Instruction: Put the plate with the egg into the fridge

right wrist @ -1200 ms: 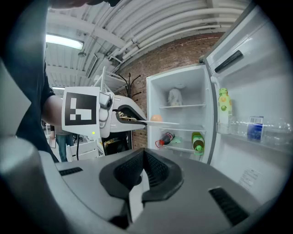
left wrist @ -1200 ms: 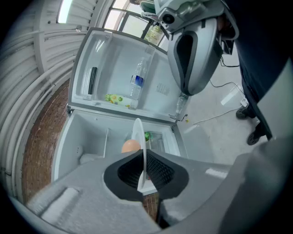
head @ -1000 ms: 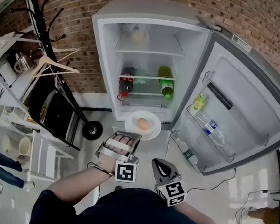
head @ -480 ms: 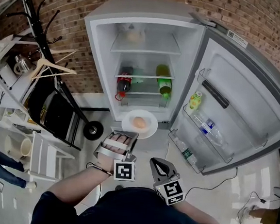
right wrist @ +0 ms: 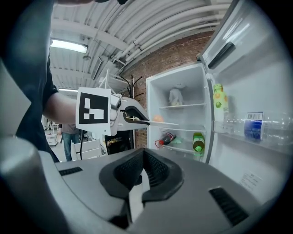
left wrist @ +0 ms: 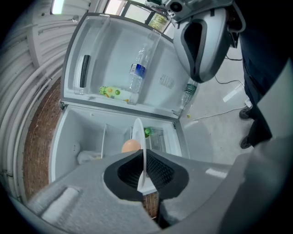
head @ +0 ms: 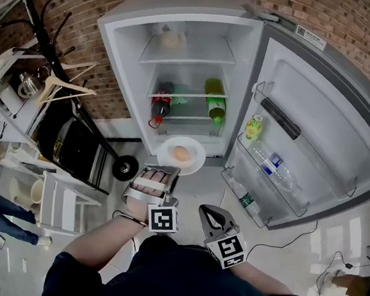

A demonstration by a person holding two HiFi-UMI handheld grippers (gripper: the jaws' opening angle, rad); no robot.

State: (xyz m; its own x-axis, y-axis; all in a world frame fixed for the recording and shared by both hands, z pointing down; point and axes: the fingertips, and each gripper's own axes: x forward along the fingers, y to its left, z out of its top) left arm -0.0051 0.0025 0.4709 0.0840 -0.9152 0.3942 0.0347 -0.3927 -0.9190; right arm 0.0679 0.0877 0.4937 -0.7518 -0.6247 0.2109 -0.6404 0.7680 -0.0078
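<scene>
A white plate (head: pixel 190 162) carrying a brown egg (head: pixel 180 153) hangs level in front of the open fridge (head: pixel 116 48), just below its lower shelves. My left gripper (head: pixel 164 170) is shut on the plate's near rim. In the left gripper view the plate (left wrist: pixel 139 137) appears edge-on between the pads, with the egg (left wrist: pixel 130 146) to its left. My right gripper (head: pixel 213 212) hangs shut and empty to the right of the left one, short of the fridge. From the right gripper view (right wrist: pixel 142 155) the left gripper's marker cube (right wrist: pixel 94 112), the plate (right wrist: pixel 168 123) and the egg (right wrist: pixel 158 118) are visible.
On a fridge shelf lie a cola bottle (head: pixel 161 108) and a green bottle (head: pixel 214 101). The fridge door (head: pixel 316 123) stands open at the right with bottles in its racks (head: pixel 270 164). At the left are a coat stand (head: pixel 46 42), a black appliance (head: pixel 76 144) and a white chair (head: pixel 58 204). A cable (head: pixel 280 239) runs over the floor.
Both grippers and the plate with the egg have moved a little forward toward the fridge opening. The left gripper's hold on the plate is unchanged.
</scene>
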